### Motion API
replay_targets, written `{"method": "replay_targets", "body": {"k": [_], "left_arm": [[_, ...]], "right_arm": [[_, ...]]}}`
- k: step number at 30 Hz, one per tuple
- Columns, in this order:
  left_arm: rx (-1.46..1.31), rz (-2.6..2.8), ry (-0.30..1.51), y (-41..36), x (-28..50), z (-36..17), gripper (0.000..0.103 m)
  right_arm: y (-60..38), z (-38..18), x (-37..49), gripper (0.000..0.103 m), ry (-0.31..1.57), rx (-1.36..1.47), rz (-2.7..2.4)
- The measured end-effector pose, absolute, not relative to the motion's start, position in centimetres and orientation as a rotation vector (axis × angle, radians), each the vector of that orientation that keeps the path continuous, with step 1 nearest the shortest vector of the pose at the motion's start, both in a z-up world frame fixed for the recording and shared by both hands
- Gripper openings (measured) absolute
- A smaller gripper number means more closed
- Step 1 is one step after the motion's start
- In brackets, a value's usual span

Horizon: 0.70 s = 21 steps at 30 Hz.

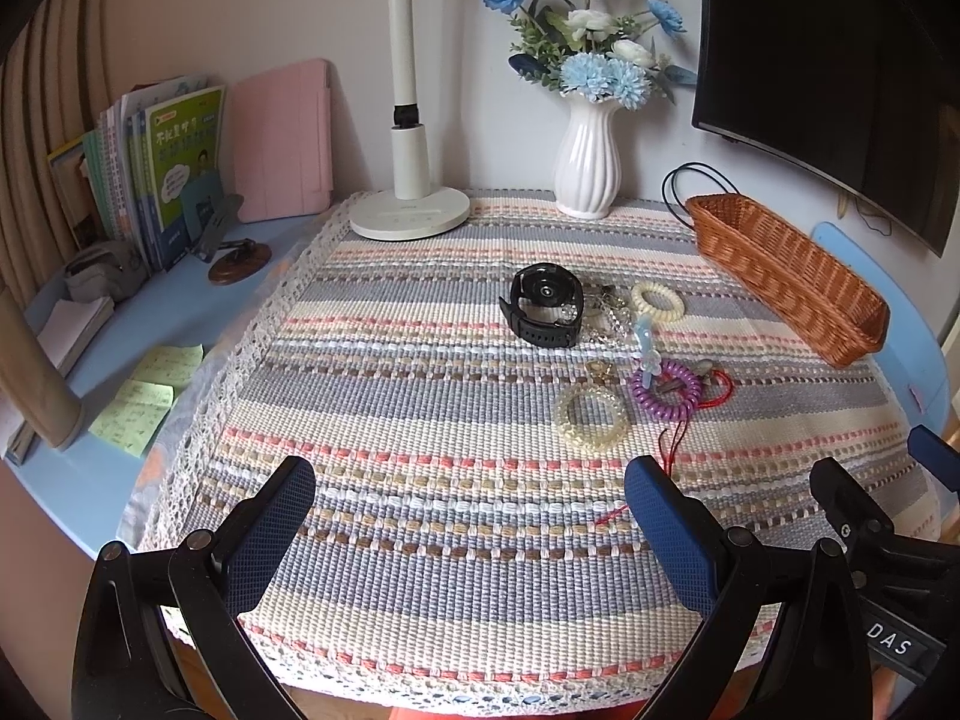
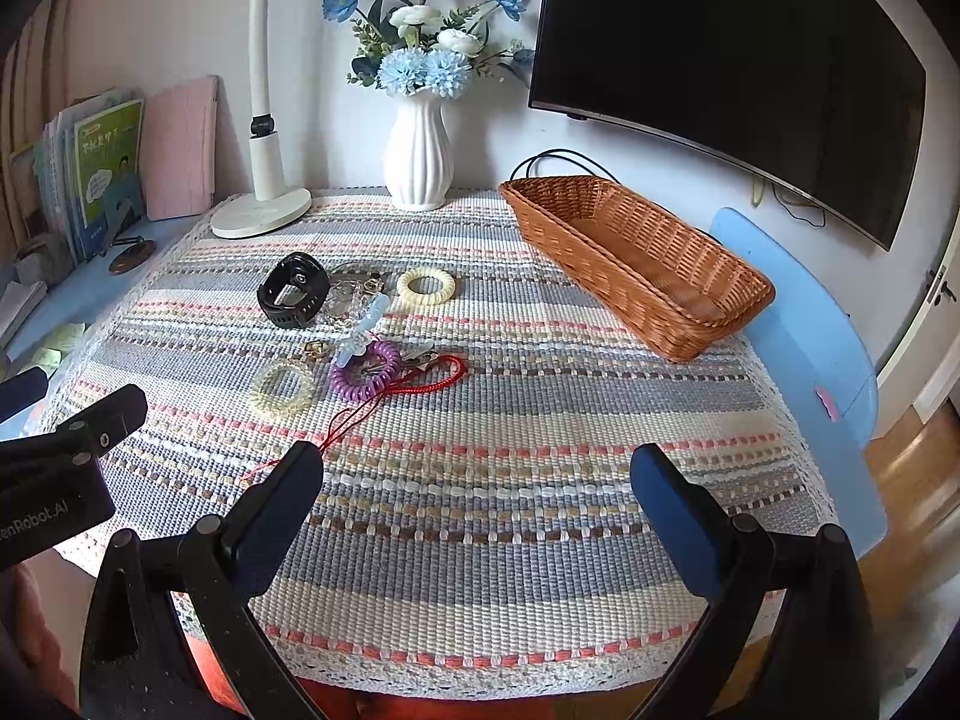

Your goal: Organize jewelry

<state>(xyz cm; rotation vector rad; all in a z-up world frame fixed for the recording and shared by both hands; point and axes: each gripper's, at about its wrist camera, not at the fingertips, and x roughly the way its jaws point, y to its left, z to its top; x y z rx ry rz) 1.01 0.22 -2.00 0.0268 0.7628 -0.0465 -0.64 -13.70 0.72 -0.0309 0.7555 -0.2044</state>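
Note:
A heap of jewelry lies mid-table on the striped cloth: a black watch (image 1: 545, 304) (image 2: 294, 290), a cream coil band (image 1: 658, 302) (image 2: 426, 285), a clear yellowish coil bracelet (image 1: 591, 417) (image 2: 282, 387), a purple coil bracelet (image 1: 666, 390) (image 2: 366, 370), a red cord (image 2: 441, 376), a light blue clip (image 2: 360, 333) and a silvery chain (image 2: 345, 297). An empty wicker basket (image 1: 786, 276) (image 2: 636, 264) stands at the right. My left gripper (image 1: 468, 531) is open and empty near the front edge. My right gripper (image 2: 477, 516) is open and empty, in front of the heap.
A white lamp base (image 1: 410, 216) (image 2: 261, 213) and a white vase with blue flowers (image 1: 587, 162) (image 2: 418, 156) stand at the back. Books and a pink case (image 1: 282, 138) are at the back left. A dark monitor (image 2: 726, 60) hangs at the right. A blue chair (image 2: 804, 348) stands beside the table.

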Motion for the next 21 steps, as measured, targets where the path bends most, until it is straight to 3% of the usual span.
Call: {"method": "replay_targets", "body": {"k": [8, 10, 11, 12, 14, 15, 17, 19, 21], "left_arm": [[0.033, -0.216, 0.836, 1.1, 3.9, -3.1, 0.101], [0.005, -0.289, 0.886, 1.6, 5.6, -3.8, 0.085], [-0.011, -0.31, 0.908, 1.6, 6.5, -4.1, 0.08], [-0.023, -0.326, 0.936, 1.7, 7.5, -4.5, 0.074], [-0.016, -0.35, 0.959, 1.3, 8.7, -5.2, 0.073], [-0.014, -0.367, 0.969, 1.0, 9.2, -5.5, 0.073], [-0.007, -0.398, 0.99, 0.4, 10.0, -6.1, 0.061], [0.024, -0.423, 1.025, -0.8, 11.0, -7.0, 0.042], [0.052, -0.424, 1.043, -1.6, 11.7, -7.7, 0.042]], "right_arm": [[-17.2, 0.8, 2.5, 0.09, 0.817, 0.048, -0.076], [-18.4, 1.0, 4.7, 0.088, 0.838, 0.061, -0.029], [-18.9, 1.1, 5.7, 0.082, 0.846, 0.067, -0.011], [-19.3, 1.3, 6.9, 0.07, 0.856, 0.074, 0.012], [-19.8, 1.5, 10.0, 0.058, 0.882, 0.086, 0.07], [-19.8, 1.5, 11.4, 0.058, 0.891, 0.081, 0.091], [-19.5, 0.9, 14.5, 0.058, 0.908, 0.038, 0.112], [-19.2, -0.8, 18.1, 0.05, 0.958, -0.003, 0.138], [-19.1, -2.7, 21.0, 0.042, 1.015, -0.005, 0.157]]}}
